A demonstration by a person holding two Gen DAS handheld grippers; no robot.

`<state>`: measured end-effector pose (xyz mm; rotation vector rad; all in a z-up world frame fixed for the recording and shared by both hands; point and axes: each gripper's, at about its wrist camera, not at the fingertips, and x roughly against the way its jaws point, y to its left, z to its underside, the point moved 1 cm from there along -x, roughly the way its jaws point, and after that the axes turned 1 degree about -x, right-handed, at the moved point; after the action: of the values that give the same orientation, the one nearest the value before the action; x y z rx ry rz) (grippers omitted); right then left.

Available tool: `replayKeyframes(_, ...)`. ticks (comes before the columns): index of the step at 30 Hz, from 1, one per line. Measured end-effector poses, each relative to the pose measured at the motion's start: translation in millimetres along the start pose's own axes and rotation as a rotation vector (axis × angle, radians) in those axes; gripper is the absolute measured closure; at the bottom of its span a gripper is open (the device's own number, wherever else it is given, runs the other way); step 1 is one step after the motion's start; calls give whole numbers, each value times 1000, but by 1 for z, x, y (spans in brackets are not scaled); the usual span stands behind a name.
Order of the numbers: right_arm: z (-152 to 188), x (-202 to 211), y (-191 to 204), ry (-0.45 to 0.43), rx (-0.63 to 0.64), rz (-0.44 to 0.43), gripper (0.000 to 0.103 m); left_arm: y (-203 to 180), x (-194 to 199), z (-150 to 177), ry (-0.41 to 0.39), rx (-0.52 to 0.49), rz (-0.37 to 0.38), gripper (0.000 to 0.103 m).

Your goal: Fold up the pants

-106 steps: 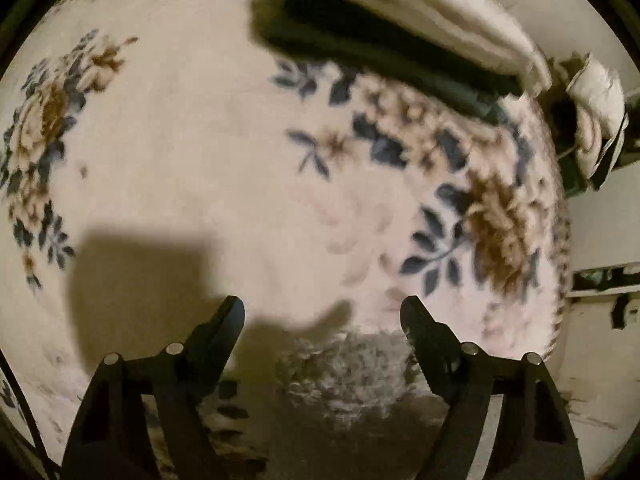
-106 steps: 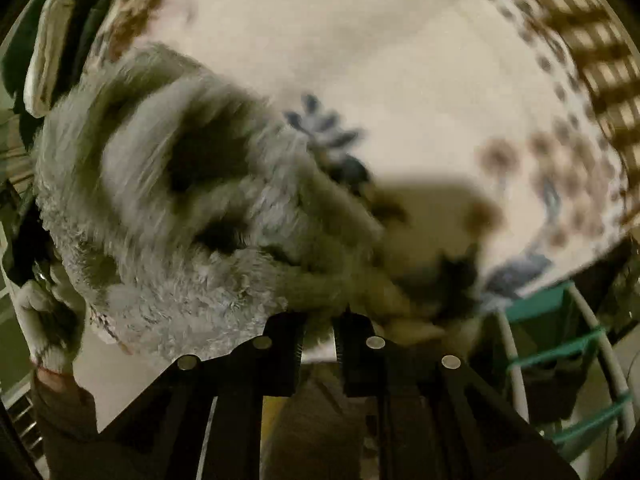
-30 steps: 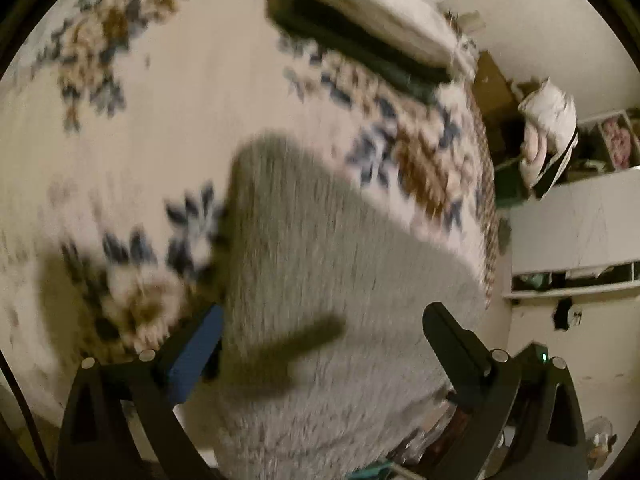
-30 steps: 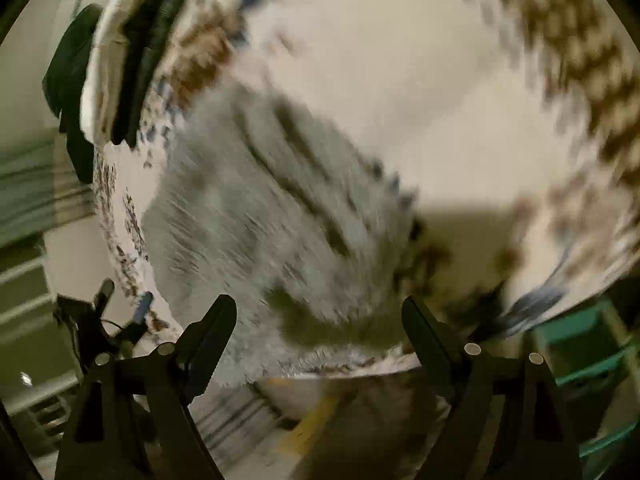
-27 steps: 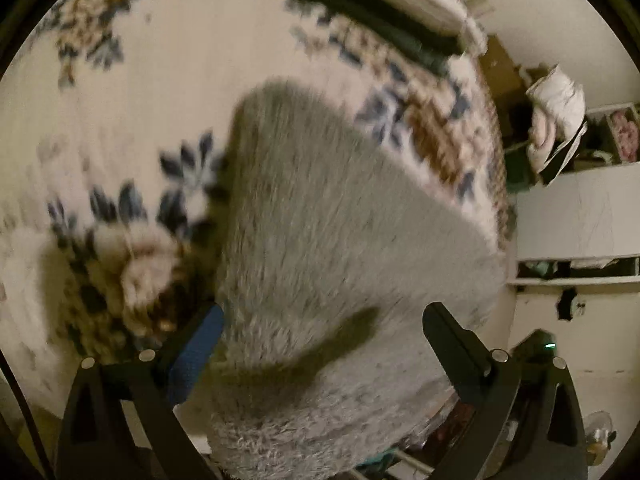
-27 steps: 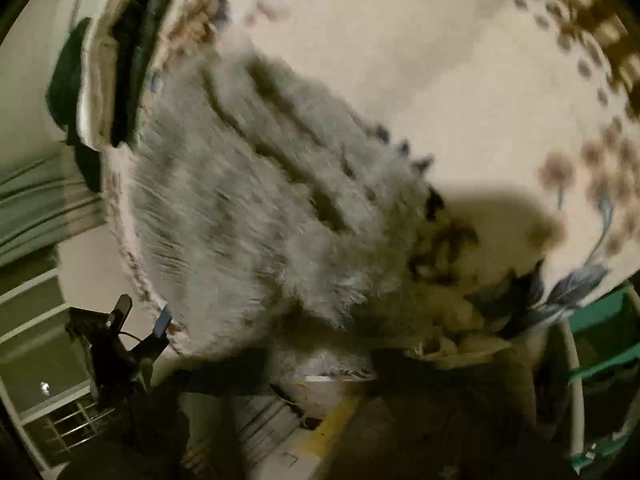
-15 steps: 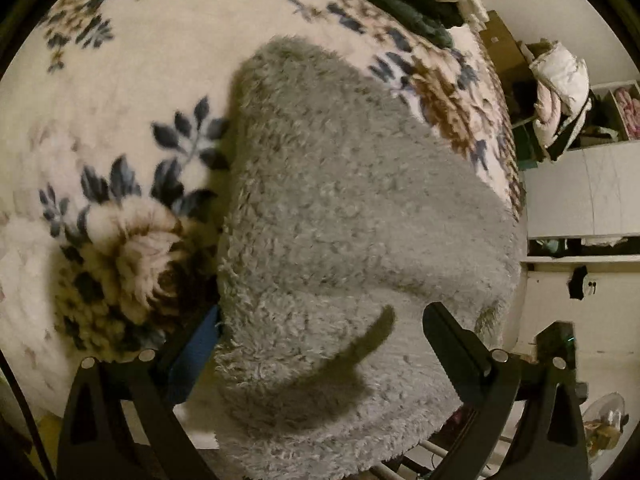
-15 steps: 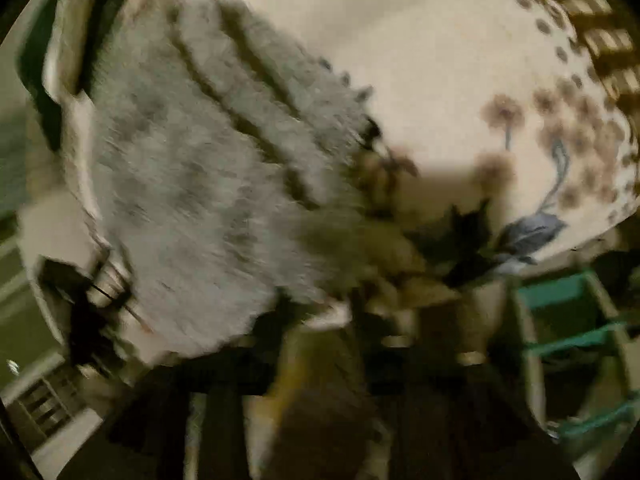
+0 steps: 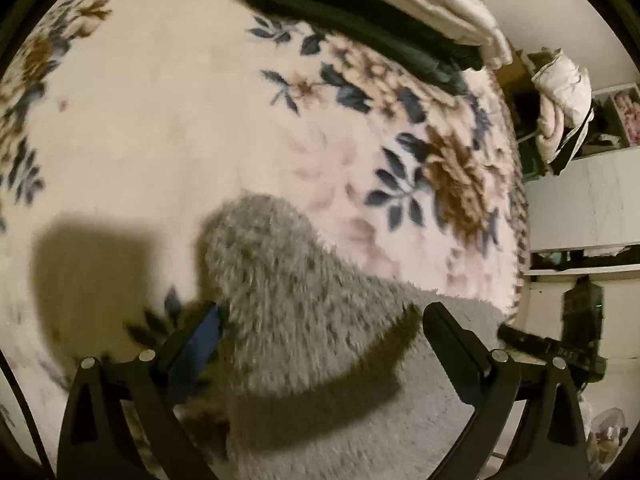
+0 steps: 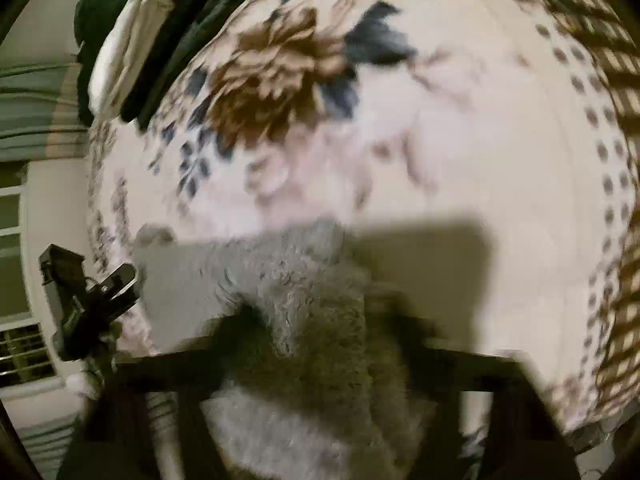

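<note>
Fluffy grey pants point(image 9: 304, 280) lie folded on a cream blanket point(image 9: 168, 128) with blue and brown flowers. My left gripper point(image 9: 320, 332) is open above the near part of the pants, its fingers on either side of the fabric and not touching it. In the right wrist view the pants point(image 10: 316, 280) bunch into a ridge between the blurred dark fingers point(image 10: 244, 328) of my right gripper point(image 10: 320, 320). Its jaws are closing, and the pads look pressed against the fluffy fabric.
A stack of folded white and dark green clothes point(image 9: 380, 12) sits at the blanket's far edge, also in the right wrist view point(image 10: 132, 40). White cabinets point(image 9: 580, 200) and a bundle of bedding point(image 9: 560, 92) stand beyond the right edge. A black device point(image 10: 80, 300) shows past the left edge.
The right gripper's jaws went from wide open to close around a bunch of the pants. The left gripper shifted, so the pants now fill less of its view and more blanket shows.
</note>
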<state>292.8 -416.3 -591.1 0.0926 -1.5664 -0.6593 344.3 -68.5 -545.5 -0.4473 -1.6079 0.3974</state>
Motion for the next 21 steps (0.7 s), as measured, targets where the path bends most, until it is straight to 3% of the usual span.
replayKeyframes(2,-13,5,-10,-48,-63,24,72,5,-7,0,20,12,-13,1)
replayKeyframes(4,-18,-3,-24,-9,-150,-17,70,7,-3,3,15,20,-1,1)
replayKeyframes(6,-14,0,-23,29,-150,-40,52,0,13,8,-16,28,4,1)
replayKeyframes(8,3,21,-25,1,-156,-65,38,-21,34,12,-58,-20,14,1)
replayKeyframes(11,45,47,-40,-22,-235,-98,29,-83,49,11,-61,-205,-11,1)
replayKeyframes(14,95,56,-64,-9,-356,-138,29,-152,26,5,22,-427,-44,1)
replayKeyframes(17,134,40,-81,32,-460,-178,29,-212,-33,2,186,-621,-77,1)
replayKeyframes(21,158,11,-83,47,-535,-262,29,-247,-99,16,386,-759,-80,5)
